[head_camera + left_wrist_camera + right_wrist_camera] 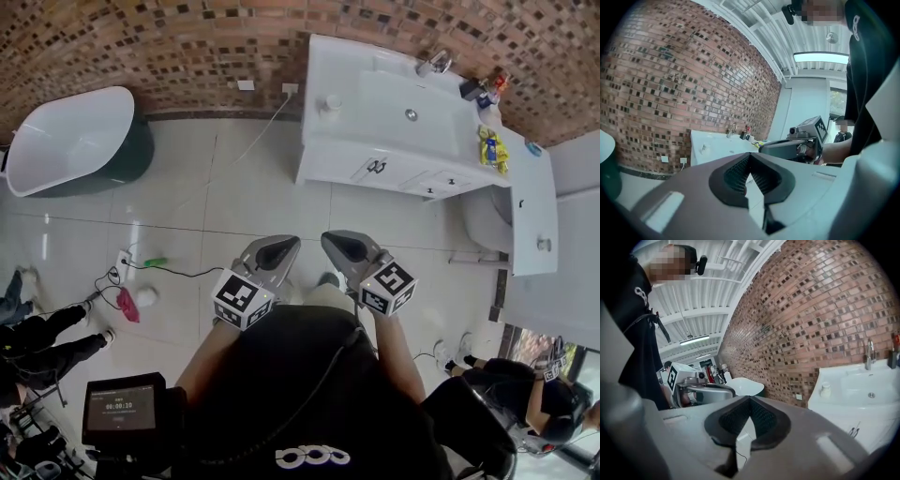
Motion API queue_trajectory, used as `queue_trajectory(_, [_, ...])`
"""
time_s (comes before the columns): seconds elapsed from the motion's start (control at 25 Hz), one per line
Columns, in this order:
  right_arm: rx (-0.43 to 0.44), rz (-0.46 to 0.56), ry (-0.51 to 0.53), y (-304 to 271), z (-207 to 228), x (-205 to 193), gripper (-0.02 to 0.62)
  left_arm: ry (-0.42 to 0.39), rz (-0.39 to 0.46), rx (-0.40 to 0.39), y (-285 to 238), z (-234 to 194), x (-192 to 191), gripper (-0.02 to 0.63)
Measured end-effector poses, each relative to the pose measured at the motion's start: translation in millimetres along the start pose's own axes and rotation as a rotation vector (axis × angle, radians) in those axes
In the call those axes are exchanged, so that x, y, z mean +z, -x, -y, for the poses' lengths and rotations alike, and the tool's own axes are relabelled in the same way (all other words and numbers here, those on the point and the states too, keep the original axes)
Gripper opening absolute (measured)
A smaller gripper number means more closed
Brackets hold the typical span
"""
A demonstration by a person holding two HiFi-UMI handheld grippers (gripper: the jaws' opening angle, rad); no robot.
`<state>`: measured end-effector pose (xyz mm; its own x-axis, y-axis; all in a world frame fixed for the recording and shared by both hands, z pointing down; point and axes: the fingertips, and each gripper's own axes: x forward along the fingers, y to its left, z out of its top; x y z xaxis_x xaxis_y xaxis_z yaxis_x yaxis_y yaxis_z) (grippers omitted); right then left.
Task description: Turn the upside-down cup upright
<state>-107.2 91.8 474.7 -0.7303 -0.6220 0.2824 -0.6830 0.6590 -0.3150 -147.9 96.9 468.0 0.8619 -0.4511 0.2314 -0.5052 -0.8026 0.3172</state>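
The right gripper (345,246) and left gripper (272,251), both with jaws closed on nothing, point up-frame from lower centre. The small white cup (330,103) (apparently the overturned one) stands on the vanity (323,66), upper centre, well apart, almost straight ahead of the slightly nearer right gripper.
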Motion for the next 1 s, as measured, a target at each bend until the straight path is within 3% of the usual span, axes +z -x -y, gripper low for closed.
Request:
queue_trajectory(0.32, [0.020,0.033,0.051,61.3,-15.4,-3.3,-0.008,-0.027,0.007,0.044,-1.8,58.5,-7.7,0.015])
queue_trajectory(0.68, [-0.009,0.048,0.051,157.8,-24.6,-38.7,-0.008,-0.073,-0.062,0.020,-23.0,169.0,-44.6,0.015])
queue_trajectory(1.0, [-0.009,0.057,0.072,184.1,-37.0,-42.5,-0.008,-0.098,-0.061,0.012,-23.2,191.6,-40.1,0.015])
